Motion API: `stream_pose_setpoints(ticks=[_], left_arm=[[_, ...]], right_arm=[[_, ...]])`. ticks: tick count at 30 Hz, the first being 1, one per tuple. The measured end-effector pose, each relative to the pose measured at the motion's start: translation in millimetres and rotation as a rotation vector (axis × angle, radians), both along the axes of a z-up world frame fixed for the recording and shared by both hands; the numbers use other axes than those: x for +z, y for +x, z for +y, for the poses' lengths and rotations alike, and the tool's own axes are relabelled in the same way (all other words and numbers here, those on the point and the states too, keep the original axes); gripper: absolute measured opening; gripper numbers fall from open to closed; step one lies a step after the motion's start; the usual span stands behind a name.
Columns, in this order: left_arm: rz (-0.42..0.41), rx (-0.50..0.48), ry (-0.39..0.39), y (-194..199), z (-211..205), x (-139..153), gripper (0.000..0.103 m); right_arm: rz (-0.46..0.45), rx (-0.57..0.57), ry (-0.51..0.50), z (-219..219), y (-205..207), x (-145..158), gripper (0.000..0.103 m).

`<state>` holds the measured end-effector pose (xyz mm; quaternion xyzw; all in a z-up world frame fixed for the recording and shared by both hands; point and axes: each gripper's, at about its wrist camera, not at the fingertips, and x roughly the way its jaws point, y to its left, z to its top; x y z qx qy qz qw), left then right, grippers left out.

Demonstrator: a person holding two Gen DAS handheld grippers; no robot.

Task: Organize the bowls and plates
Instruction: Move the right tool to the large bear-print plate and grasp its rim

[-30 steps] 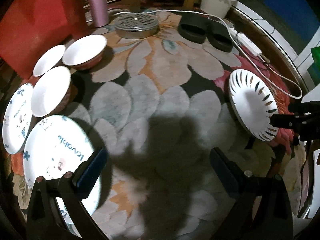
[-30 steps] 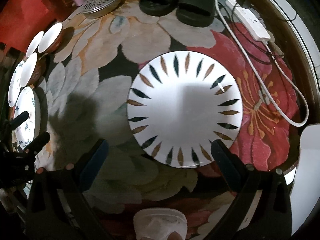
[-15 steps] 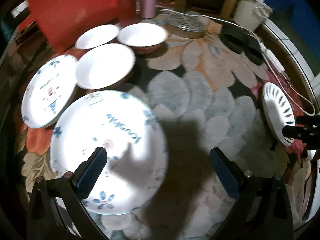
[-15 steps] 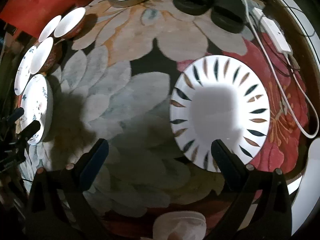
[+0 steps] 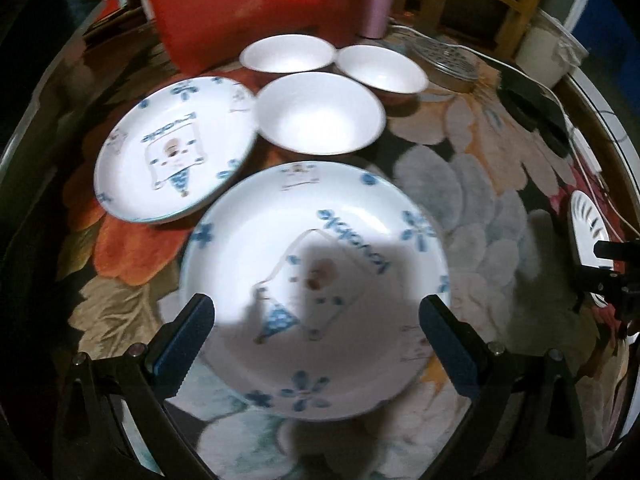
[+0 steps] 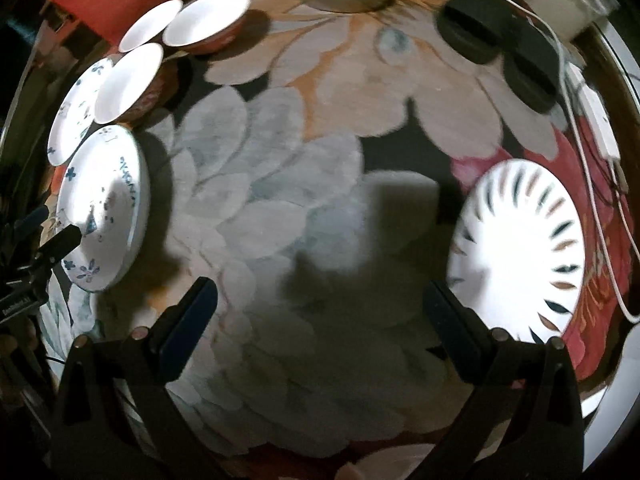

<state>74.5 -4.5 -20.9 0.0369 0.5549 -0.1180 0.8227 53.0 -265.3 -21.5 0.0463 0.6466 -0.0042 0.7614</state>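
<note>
Hovering over a glossy round blue-flowered plate on the plush floral rug, left gripper spread wide and empty, twin plate and three smooth white bowls beyond it, right gripper likewise agape, leaf-rimmed plate right of it.

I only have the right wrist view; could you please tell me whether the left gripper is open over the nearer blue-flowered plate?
Observer: Yes, the left gripper is open, with the near blue-flowered plate centred between its fingers.
Operator: Thank you. What is on the plate half hidden behind the bowl?
Observer: The far blue-flowered plate carries a cartoon print in its centre.
Operator: And what stands beyond the bowls?
Observer: A wooden frame, behind a pink cup.
</note>
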Motion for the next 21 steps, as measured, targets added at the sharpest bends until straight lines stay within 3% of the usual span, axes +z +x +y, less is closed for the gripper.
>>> stream_pose_setpoints(ticks=[13,21], left_arm=[[0.013,0.122,-0.008,10.1,67.9,-14.5,0.101],[0.083,0.184,-0.093,25.3,94.7,-34.5,0.083]], right_arm=[[-0.012,0.17,0.089,86.2,39.7,-27.2,0.101],[0.041,0.161,0.151,108.8,57.8,-46.3,0.061]])
